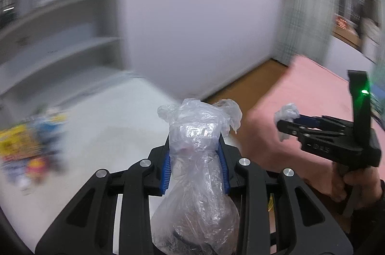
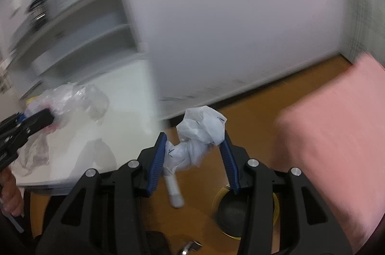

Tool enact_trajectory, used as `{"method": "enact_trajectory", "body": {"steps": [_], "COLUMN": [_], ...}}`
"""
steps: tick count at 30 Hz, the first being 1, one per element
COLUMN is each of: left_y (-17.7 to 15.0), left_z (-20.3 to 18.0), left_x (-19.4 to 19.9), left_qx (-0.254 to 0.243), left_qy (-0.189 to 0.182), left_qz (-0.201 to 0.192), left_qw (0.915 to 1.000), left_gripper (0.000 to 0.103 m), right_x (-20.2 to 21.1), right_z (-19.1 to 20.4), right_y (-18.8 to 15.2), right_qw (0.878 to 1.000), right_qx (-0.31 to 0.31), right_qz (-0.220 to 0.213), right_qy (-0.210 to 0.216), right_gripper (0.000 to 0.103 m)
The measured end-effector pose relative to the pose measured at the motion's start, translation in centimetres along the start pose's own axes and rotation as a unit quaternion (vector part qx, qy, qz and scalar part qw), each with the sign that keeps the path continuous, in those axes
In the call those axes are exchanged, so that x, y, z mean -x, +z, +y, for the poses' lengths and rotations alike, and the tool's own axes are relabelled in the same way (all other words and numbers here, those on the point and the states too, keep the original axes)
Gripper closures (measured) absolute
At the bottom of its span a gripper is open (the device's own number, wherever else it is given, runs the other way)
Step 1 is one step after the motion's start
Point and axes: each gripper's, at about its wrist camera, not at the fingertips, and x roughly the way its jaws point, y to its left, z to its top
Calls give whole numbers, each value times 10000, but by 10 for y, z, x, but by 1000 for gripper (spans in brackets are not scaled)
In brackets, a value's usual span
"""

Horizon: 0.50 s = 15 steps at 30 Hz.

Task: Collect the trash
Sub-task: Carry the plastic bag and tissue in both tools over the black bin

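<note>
While both views are motion-blurred, the clear plastic bag point(image 1: 197, 158) sits pinched between the blue pads of the left gripper point(image 1: 196, 163), held above the white tabletop point(image 1: 108, 125). Crumpled white paper point(image 2: 197, 137) is gripped between the pads of the right gripper point(image 2: 196, 158), over the brown floor point(image 2: 252, 110), near a yellow-rimmed bin point(image 2: 275, 200). Pink bedding point(image 2: 336, 134) lies at right; blurred grey shelves point(image 2: 79, 38) stand behind the tabletop.

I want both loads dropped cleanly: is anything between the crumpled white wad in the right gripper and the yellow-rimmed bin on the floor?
Nothing visible. The crumpled white wad, between the right gripper pads, hangs above wooden floor, and the round yellow-rimmed bin sits open below, partly hidden by the gripper's own finger.
</note>
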Motion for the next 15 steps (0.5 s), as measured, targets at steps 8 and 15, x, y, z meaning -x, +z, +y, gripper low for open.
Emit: {"method": "enact_trajectory", "body": {"steps": [8, 15], "left_y": [-36, -119], "left_z": [-109, -134], "left_x": [-127, -257], "left_qx": [-724, -954], "left_qy": [-1188, -1296], "left_qz": [687, 1854], "left_qw": [9879, 9694], "left_gripper": [72, 72], "right_x": [-34, -124], "right_z": [-130, -169], "right_y": [-73, -134], "right_qw": [9887, 9689], "right_qx": [-1150, -1828], "right_qz": [556, 1509], "right_qy": [-790, -710], "right_gripper": [58, 58]}}
